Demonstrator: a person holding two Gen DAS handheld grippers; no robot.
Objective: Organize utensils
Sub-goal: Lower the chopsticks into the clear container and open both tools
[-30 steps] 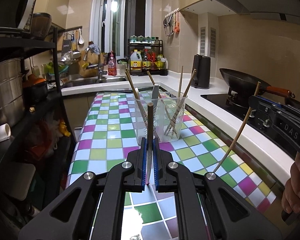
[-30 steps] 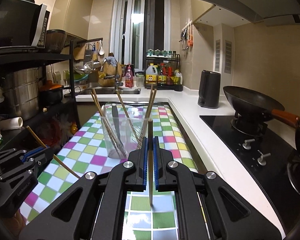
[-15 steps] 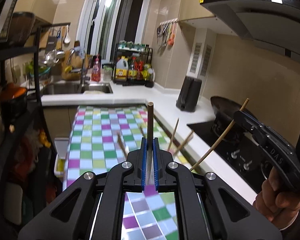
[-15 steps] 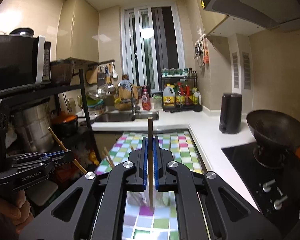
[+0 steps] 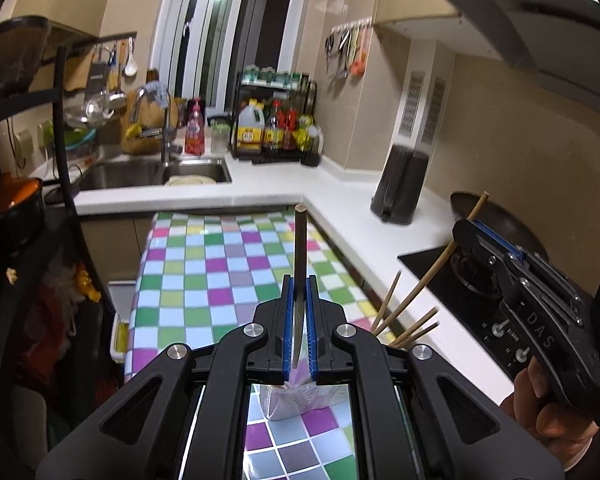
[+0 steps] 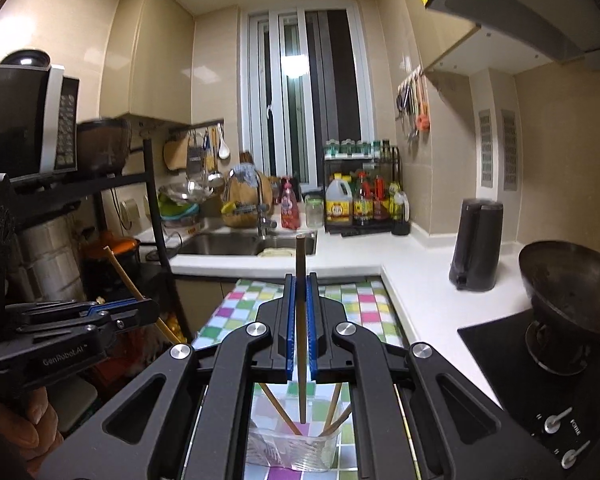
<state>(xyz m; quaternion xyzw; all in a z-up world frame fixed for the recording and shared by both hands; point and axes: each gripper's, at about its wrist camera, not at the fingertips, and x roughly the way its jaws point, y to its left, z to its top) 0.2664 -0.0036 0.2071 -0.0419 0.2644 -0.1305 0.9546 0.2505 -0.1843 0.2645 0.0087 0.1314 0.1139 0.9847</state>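
A table runs away from the cameras toward the sink, with the worktop along its right side and a shelf rack on its left. On the near end of the table stands a clear container with several chopsticks leaning in it, directly below the right gripper; the left gripper is just left of it, and each grips one chopstick upright. Behind the sink stand bottles in a rack; a kettle sits right of them on the worktop, and nearer, the wok rests on the hob.
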